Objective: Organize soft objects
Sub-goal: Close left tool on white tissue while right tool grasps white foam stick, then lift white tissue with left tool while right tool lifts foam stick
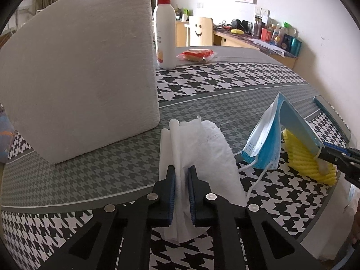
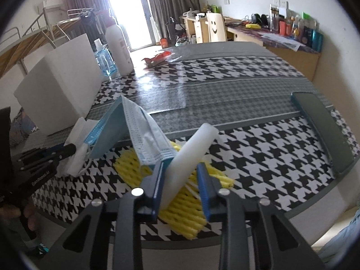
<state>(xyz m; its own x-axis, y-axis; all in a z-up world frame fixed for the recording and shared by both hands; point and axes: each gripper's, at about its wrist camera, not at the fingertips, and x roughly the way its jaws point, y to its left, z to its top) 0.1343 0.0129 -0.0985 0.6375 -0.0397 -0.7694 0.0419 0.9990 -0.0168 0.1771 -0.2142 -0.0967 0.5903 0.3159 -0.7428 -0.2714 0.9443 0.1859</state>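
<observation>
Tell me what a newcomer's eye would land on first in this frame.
Probably the big white foam block standing on the houndstooth tablecloth, filling the left of the left wrist view. Next, the left gripper pinching a crumpled white tissue at bottom centre. To the right, a blue face mask drapes over a tilted blue panel, above a yellow foam net where the right gripper holds a white foam tube.

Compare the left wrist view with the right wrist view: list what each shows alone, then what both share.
Only the left wrist view: the left hand-held gripper with its pads pinching the white tissue.
Only the right wrist view: the right hand-held gripper closing around a white foam roll, and a blue liquid bottle.
Both: the blue face mask, yellow foam net, white foam block and pump bottle.
</observation>
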